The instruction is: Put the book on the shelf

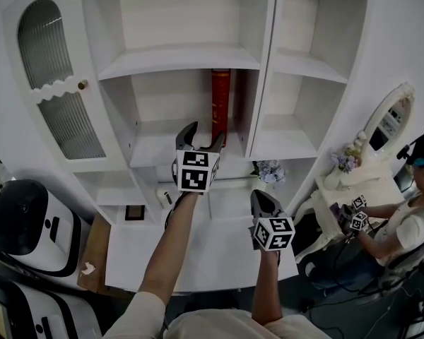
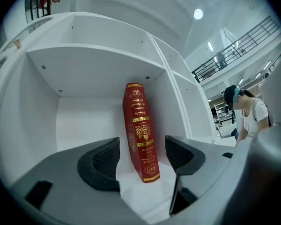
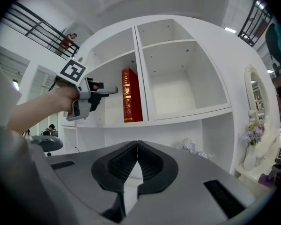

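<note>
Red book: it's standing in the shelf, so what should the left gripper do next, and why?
Probably draw the left gripper straight back. Its jaws stand apart, clear of the red book, which stands on end in the shelf unaided, so the placing looks done.

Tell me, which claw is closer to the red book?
Left. The left claw is open just in front of the red book, not touching. The right claw is shut, lower and farther back.
</note>
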### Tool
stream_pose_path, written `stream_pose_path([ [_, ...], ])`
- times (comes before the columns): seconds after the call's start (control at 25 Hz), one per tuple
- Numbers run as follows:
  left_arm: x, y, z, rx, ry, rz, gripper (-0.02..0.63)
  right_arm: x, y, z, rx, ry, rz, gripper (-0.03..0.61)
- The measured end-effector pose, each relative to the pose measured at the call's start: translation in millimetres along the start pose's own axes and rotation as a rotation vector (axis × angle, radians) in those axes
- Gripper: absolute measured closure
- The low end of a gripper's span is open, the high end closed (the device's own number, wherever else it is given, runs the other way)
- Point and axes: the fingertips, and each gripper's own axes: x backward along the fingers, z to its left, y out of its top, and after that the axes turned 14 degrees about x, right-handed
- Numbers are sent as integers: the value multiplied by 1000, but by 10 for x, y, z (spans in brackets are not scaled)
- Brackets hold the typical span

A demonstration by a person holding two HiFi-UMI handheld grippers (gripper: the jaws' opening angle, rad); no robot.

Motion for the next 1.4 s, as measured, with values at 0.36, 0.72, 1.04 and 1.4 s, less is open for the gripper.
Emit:
stream_pose_path([
  [0.36, 1029, -136, 92, 24, -9, -59, 298, -3, 342, 423, 26, 19, -135, 552],
  [0.72, 1621, -618, 135, 81, 100, -52, 298, -88, 433, 737, 54, 89, -131, 552],
  [1.04, 2061, -926, 291, 107, 166, -42, 298, -72, 465, 930, 73, 135, -153, 552],
  [1.4, 2175, -857, 275, 94, 153, -74, 335, -2, 487, 944, 75, 149, -164, 552],
])
